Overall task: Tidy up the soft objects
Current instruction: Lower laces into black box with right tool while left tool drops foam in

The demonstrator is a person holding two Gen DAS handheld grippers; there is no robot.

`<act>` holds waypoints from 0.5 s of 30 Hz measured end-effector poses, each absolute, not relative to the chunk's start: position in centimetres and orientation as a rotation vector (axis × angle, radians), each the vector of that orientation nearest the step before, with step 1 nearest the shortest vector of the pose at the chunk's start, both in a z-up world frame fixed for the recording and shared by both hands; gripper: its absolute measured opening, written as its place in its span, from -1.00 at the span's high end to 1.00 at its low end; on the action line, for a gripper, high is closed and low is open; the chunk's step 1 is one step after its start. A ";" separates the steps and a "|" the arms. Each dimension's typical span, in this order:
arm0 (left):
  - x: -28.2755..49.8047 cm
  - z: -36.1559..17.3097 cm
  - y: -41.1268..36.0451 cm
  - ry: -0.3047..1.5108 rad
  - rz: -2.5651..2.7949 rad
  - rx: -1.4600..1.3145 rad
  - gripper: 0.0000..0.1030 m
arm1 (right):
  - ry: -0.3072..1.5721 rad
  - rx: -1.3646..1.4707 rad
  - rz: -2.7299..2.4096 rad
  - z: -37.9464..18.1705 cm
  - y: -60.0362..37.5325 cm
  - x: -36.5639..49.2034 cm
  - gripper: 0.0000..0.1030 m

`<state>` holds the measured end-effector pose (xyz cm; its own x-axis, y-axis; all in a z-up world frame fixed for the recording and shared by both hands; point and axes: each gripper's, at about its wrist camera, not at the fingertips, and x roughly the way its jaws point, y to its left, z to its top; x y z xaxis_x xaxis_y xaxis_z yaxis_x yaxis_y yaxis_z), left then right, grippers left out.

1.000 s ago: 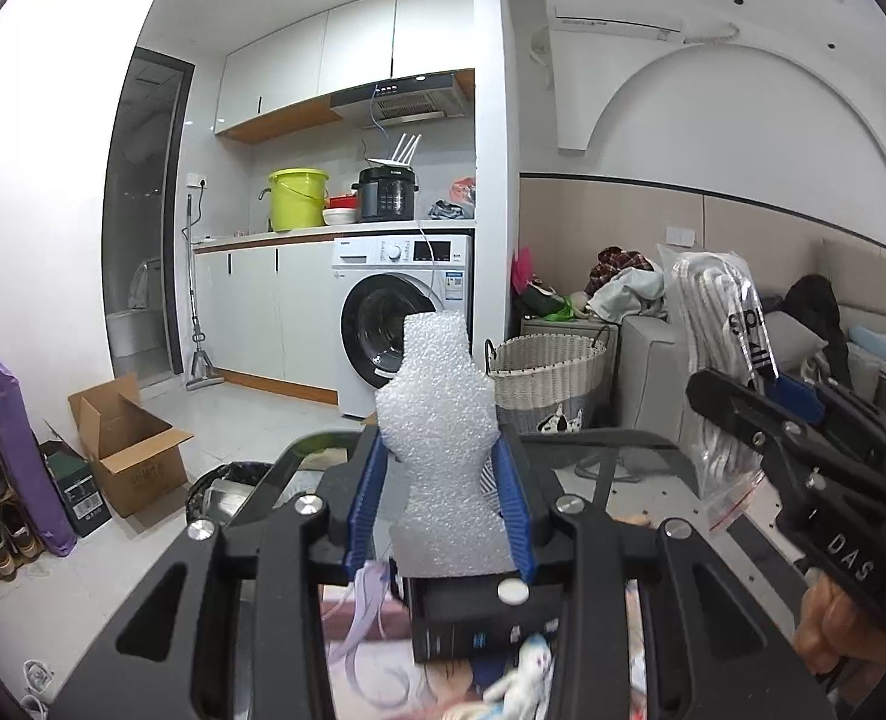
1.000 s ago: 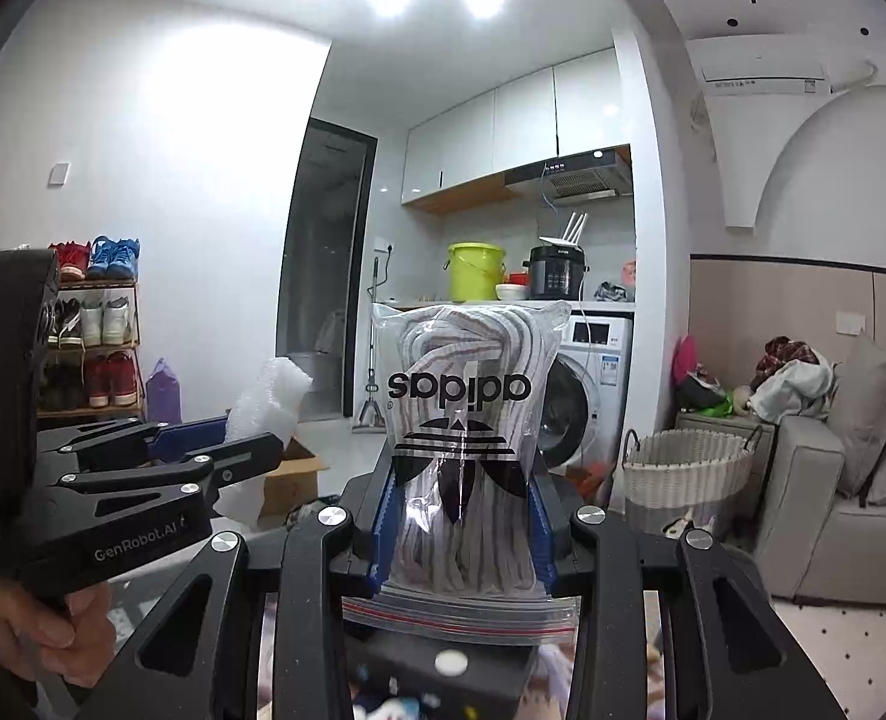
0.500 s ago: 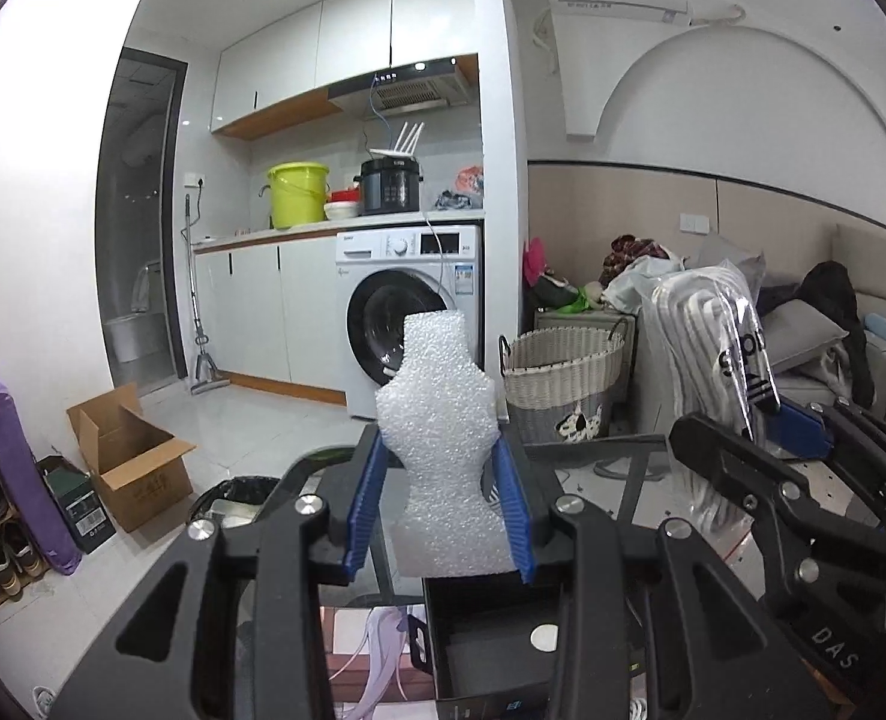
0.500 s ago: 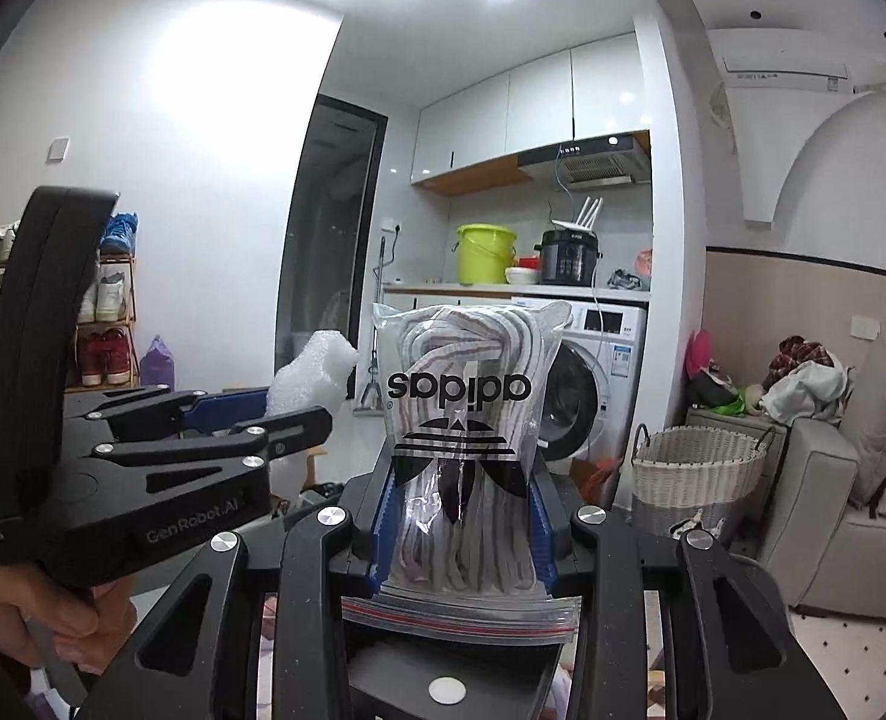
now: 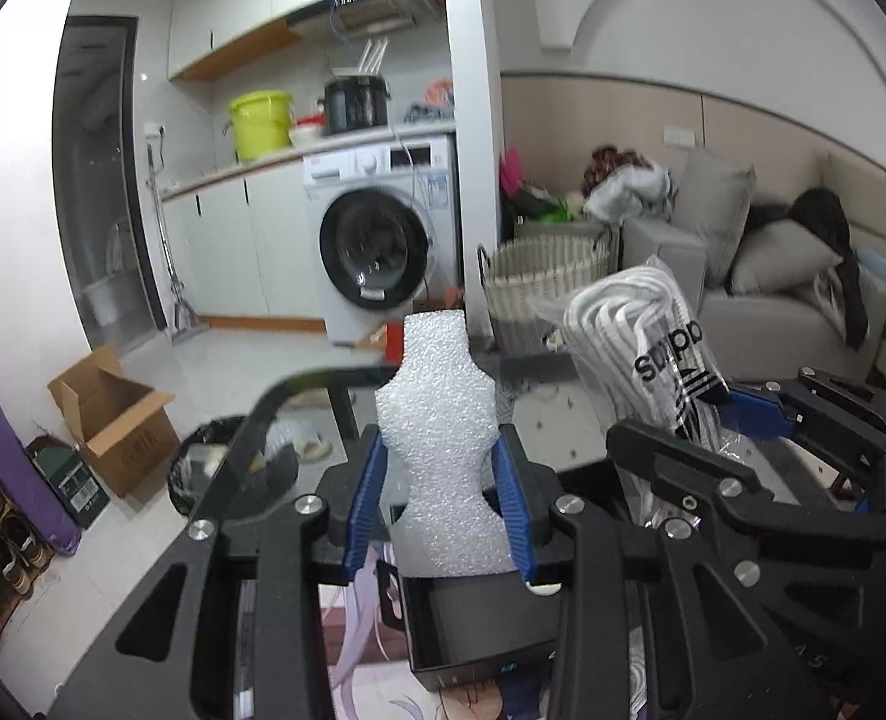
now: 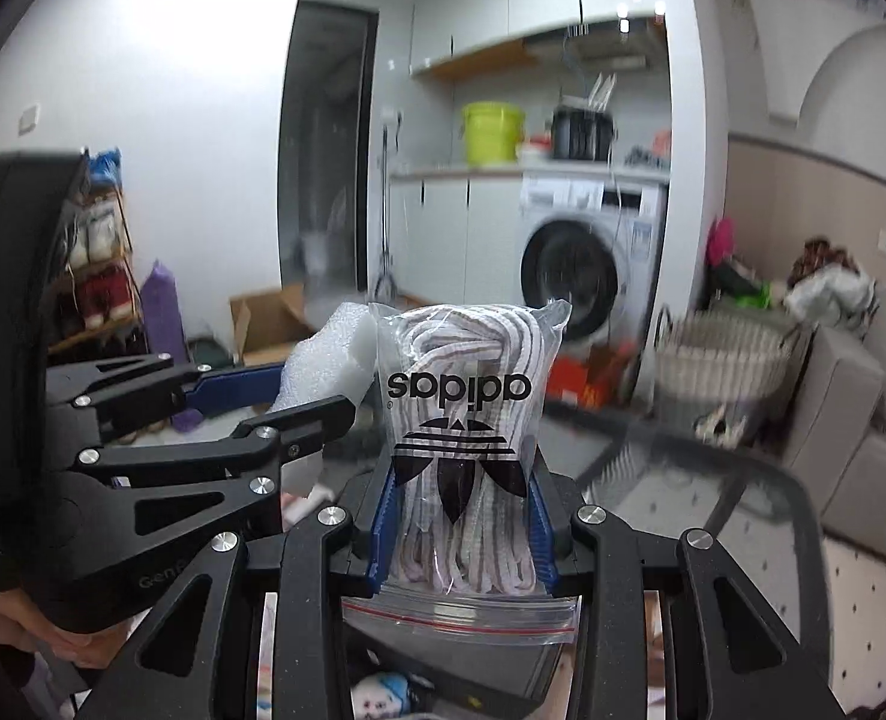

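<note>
Both grippers lowered toward the surface.
The left gripper (image 5: pixel 440 501) and right gripper (image 6: pixel 460 531) now tilt down over the black box (image 5: pixel 478 624).

foam piece (image 5: pixel 443 456): white, beaded, waisted shape, upright, pinched between left gripper (image 5: pixel 441 501) pads | lace bag (image 6: pixel 463 450): clear zip bag, striped white cords, adidas logo inverted, upright, clamped in right gripper (image 6: pixel 462 531)
</note>
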<state>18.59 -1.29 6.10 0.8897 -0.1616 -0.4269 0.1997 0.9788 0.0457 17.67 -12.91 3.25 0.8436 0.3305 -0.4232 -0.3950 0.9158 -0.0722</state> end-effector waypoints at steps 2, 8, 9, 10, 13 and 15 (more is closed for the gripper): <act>19.3 5.5 -1.6 0.477 -0.193 0.092 0.32 | 0.474 -0.155 0.383 2.2 -13.1 18.7 0.31; 21.0 3.4 -2.5 0.581 -0.217 0.099 0.33 | 0.634 -0.133 0.370 -1.4 -13.9 21.1 0.31; 21.4 3.0 -2.7 0.606 -0.222 0.095 0.33 | 0.649 -0.131 0.364 -1.7 -14.2 21.4 0.31; 21.8 2.5 -2.8 0.633 -0.222 0.092 0.33 | 0.665 -0.131 0.358 -2.3 -14.4 21.7 0.31; 22.7 1.1 -3.2 0.689 -0.224 0.087 0.33 | 0.715 -0.127 0.351 -3.7 -14.9 22.7 0.31; 22.9 0.3 -3.4 0.711 -0.222 0.102 0.33 | 0.727 -0.139 0.354 -4.4 -14.8 23.1 0.31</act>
